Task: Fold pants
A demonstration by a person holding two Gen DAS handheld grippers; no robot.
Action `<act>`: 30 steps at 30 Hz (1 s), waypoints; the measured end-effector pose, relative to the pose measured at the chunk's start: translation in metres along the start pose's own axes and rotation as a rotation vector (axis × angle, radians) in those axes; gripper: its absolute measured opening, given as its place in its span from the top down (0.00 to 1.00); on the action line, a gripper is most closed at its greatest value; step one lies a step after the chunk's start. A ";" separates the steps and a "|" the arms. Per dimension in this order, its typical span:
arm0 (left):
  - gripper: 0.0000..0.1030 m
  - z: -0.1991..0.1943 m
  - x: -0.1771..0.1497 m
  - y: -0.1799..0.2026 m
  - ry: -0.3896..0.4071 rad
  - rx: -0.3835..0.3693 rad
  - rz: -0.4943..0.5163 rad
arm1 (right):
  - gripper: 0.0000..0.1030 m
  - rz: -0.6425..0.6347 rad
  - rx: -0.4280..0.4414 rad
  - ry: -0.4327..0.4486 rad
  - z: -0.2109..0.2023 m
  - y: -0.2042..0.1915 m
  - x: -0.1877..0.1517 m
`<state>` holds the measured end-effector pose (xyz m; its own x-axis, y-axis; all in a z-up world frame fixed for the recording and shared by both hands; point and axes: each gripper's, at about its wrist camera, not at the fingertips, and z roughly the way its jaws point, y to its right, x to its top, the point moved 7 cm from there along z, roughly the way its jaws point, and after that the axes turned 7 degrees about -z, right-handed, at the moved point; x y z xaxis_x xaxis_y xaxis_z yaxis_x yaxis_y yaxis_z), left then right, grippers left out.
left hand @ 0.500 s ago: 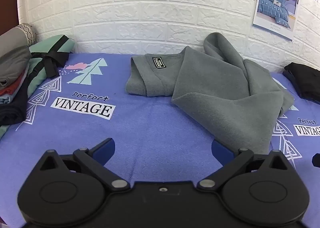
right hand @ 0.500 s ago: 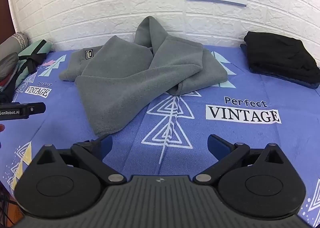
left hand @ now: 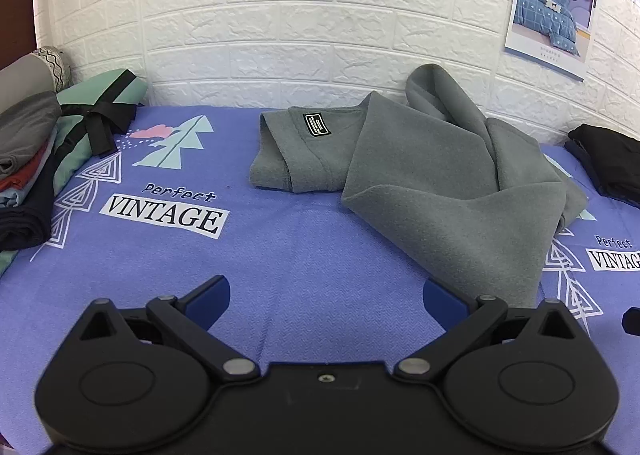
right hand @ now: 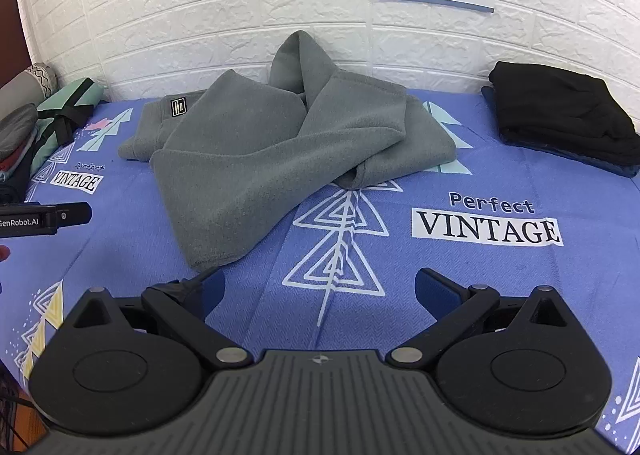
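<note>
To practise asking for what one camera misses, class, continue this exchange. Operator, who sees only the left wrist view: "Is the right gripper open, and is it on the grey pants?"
Observer: The right gripper is open, with nothing between its fingers. It is over the sheet, beside the near hem of the grey pants.
Operator: Where does the pants' right side end?
Observer: In a rolled fold lying at the top of the white triangle print.
Operator: Is the black pile at my right edge all one thing?
Observer: No. The black pile rests on a folded blue item.
</note>
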<state>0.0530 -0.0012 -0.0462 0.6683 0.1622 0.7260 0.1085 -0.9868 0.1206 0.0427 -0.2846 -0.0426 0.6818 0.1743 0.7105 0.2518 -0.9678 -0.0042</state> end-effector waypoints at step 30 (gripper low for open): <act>0.11 0.033 0.008 -0.007 -0.005 0.032 0.005 | 0.00 0.042 0.040 -0.018 0.033 0.013 0.008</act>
<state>0.0821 0.0074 -0.0637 0.6723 0.1570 0.7234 0.1280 -0.9872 0.0953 0.0744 -0.2901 -0.0599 0.7044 0.1368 0.6965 0.2497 -0.9663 -0.0627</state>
